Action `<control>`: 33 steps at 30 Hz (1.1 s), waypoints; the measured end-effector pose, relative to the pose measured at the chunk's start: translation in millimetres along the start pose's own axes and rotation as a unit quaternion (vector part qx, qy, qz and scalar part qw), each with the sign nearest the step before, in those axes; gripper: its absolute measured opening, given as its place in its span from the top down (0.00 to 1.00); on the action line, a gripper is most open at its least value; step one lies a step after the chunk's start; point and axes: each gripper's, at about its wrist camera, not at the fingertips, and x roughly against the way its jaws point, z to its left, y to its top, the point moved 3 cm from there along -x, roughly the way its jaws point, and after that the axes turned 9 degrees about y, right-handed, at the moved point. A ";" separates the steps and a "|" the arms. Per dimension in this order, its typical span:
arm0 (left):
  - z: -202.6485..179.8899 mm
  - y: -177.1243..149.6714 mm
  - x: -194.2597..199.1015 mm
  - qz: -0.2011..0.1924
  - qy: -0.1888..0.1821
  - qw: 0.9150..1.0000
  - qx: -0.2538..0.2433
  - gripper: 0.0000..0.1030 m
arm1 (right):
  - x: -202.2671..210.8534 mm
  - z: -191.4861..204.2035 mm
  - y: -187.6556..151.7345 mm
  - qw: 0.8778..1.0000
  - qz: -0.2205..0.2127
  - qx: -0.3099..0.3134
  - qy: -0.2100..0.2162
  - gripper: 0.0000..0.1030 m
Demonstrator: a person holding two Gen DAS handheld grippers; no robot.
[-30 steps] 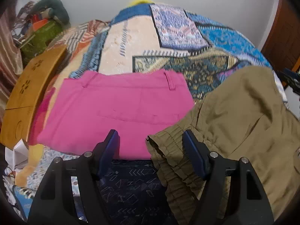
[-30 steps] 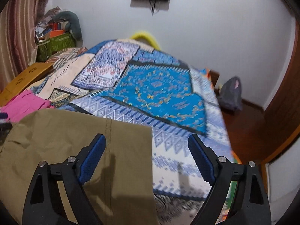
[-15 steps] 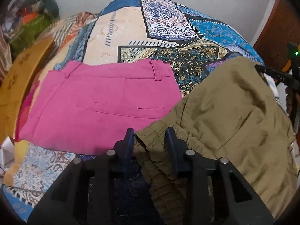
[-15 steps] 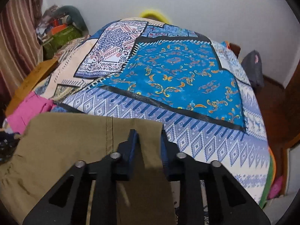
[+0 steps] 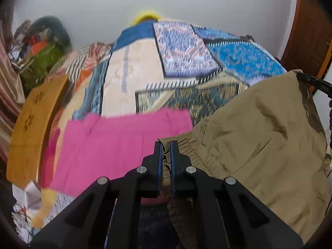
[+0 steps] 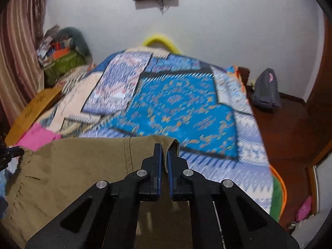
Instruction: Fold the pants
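Left gripper [image 5: 165, 145], black with blue finger pads: its jaws are pressed onto the gathered elastic waistband of the olive-khaki cotton pants [image 5: 259, 137]. The waistband corner bunches between the pads and hangs in folds below them. From this grip the khaki cloth spreads to the right, lifted off the bed, and rises to a far corner held by the other tool at the right edge of the left wrist view.

Right gripper [image 6: 164, 147], same build: its jaws are pinched on the hem corner of the olive-khaki cotton pants [image 6: 78, 166]. A small lip of cloth curls over just right of the pads. A stitched seam runs down the cloth just left of the fingers. In the right wrist view the cloth stretches leftward, to where the dark tip of the left tool shows at the left edge.

The pants hang between the two tools above the near edge of the bed, which is covered by a patchwork bedspread of blue, cream and teal patterned panels [image 5: 182, 49]. A folded bright pink garment [image 5: 116, 143] lies flat on the spread near the bed's near left corner, just left of the waistband. A curved tan wooden board with cut-out flower shapes [image 5: 31, 128] stands along the bed's left edge. A grey bag [image 6: 266, 89] sits on the dark wooden floor beyond the bed's far right corner.
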 end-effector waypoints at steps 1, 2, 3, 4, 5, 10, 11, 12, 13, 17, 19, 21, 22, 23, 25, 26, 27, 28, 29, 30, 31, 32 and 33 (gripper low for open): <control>-1.5 5.1 2.0 -0.004 -0.002 1.000 0.001 0.94 | 3.9 -1.4 3.1 1.000 -0.006 -0.002 0.001 0.96; -2.4 9.5 5.2 -0.009 -0.005 1.000 0.002 0.94 | 8.2 -1.4 4.9 1.000 -0.009 -0.002 0.001 0.96; -3.2 14.1 10.1 -0.014 -0.010 1.000 0.003 0.95 | 13.8 -1.7 7.7 1.000 -0.015 -0.001 0.003 0.96; -4.4 16.9 16.0 -0.019 -0.015 1.000 0.003 0.95 | 18.8 -1.0 8.3 1.000 -0.017 -0.002 0.007 0.96; -5.2 20.2 23.8 -0.025 -0.019 0.999 0.001 0.95 | 25.4 0.2 10.0 1.000 -0.020 -0.001 0.013 0.96; -10.4 22.0 60.7 -0.047 -0.027 0.998 -0.010 0.95 | 63.0 13.9 12.2 0.998 -0.047 0.001 0.032 0.96; -9.5 22.0 70.9 -0.052 -0.031 0.998 -0.010 0.95 | 68.5 16.8 11.7 0.998 -0.050 0.003 0.033 0.96; -9.5 20.9 78.4 -0.056 -0.032 0.998 -0.009 0.96 | 75.2 21.1 11.7 0.998 -0.053 0.007 0.033 0.96; -8.8 20.3 87.1 -0.060 -0.033 0.998 -0.010 0.96 | 84.6 26.7 11.5 0.998 -0.058 0.011 0.034 0.96; -6.5 14.0 117.3 -0.068 -0.042 0.997 -0.007 0.96 | 114.7 37.2 5.5 0.996 -0.075 0.008 0.045 0.96; -6.2 8.7 134.1 -0.075 -0.042 0.996 -0.008 0.96 | 131.7 41.4 0.8 0.995 -0.084 0.003 0.053 0.96; -6.2 3.4 150.6 -0.080 -0.047 0.996 -0.011 0.96 | 147.1 44.0 -4.2 0.994 -0.092 0.002 0.057 0.96; -6.2 0.4 158.1 -0.081 -0.050 0.995 -0.011 0.96 | 157.7 45.6 -8.2 0.994 -0.097 0.001 0.059 0.96; -5.8 -3.5 167.7 -0.083 -0.055 0.995 -0.013 0.96 | 163.7 45.7 -10.6 0.993 -0.100 -0.002 0.061 0.96; -5.4 -10.5 181.0 -0.086 -0.057 0.995 -0.016 0.96 | 178.0 47.2 -17.5 0.992 -0.105 -0.008 0.068 0.96; -5.6 -14.0 186.9 -0.087 -0.057 0.994 -0.018 0.96 | 183.9 48.2 -21.0 0.992 -0.107 -0.009 0.070 0.96; -4.9 -18.3 194.8 -0.089 -0.059 0.994 -0.018 0.96 | 189.7 49.1 -24.8 0.991 -0.109 -0.009 0.071 0.96; -3.9 -22.1 201.2 -0.088 -0.064 0.994 -0.016 0.96 | 197.0 50.9 -30.3 0.991 -0.112 -0.008 0.074 0.96; -2.7 -26.5 207.4 -0.086 -0.073 0.994 -0.014 0.96 | 202.5 53.4 -34.7 0.991 -0.115 -0.006 0.075 0.96; -1.9 -31.1 212.3 -0.084 -0.079 0.993 -0.012 0.96 | 208.1 54.9 -40.4 0.990 -0.116 -0.004 0.074 0.96; -1.7 -35.9 217.1 -0.084 -0.082 0.993 -0.012 0.96 | 216.5 57.7 -47.9 0.990 -0.121 -0.006 0.077 0.96; -1.7 -42.1 223.6 -0.086 -0.084 0.993 -0.015 0.96 | 221.2 59.1 -52.4 0.989 -0.124 -0.008 0.081 0.96; -2.1 -46.2 228.0 -0.090 -0.082 0.992 -0.019 0.99 | 226.1 60.7 -58.3 0.988 -0.126 -0.012 0.085 0.96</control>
